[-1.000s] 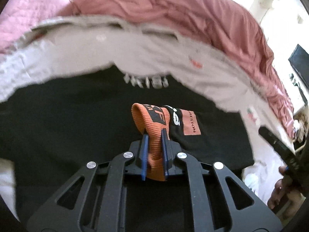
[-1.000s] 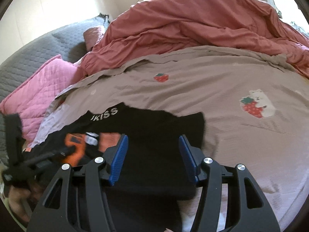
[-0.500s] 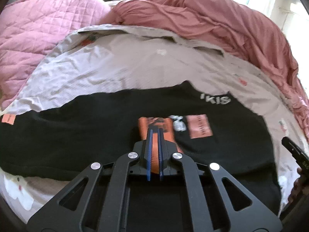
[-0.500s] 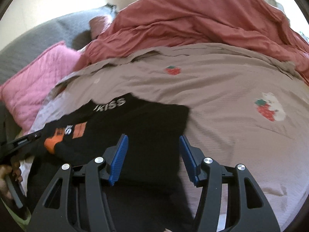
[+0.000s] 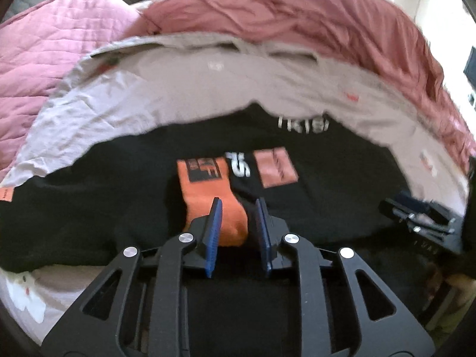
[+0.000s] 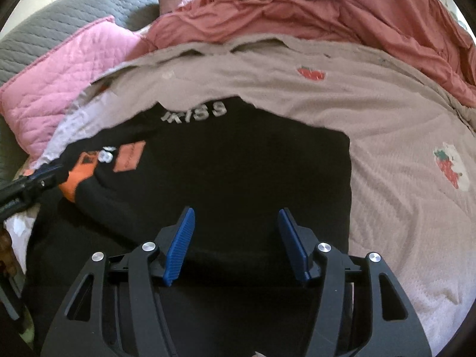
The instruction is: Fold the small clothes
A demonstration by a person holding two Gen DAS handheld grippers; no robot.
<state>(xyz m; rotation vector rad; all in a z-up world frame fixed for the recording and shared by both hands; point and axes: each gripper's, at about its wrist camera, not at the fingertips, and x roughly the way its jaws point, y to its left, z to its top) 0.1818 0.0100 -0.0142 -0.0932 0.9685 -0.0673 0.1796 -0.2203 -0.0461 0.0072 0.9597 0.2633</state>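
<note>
The left gripper [image 5: 238, 235] has its jaws parted, with the orange cuff [image 5: 212, 199] of the black garment [image 6: 238, 178] lying between and just ahead of them, the left jaw's pad close against the cuff's edge. It looks released rather than gripped; the sleeve fold seems to be the step in hand, with the cuff laid across the body of the garment. The right gripper [image 6: 236, 247] hangs over the garment's near right part with jaws wide apart and nothing between them.

By my judgement the next move calls for backing the left jaws off without dragging the cuff, then taking an edge, possibly the right side under the right jaws, to fold it inward.

The garment is dark, soft and flat on the bed, a grey-beige sheet [image 6: 386, 119] with strawberry prints under it. Beyond the left jaws sit white letters and a salmon patch [image 5: 276, 168]; farther on, white lettering [image 6: 195, 112] at its far edge. Behind lie a pink quilted pillow [image 6: 59, 77] and a rumpled rose duvet [image 6: 327, 9].
</note>
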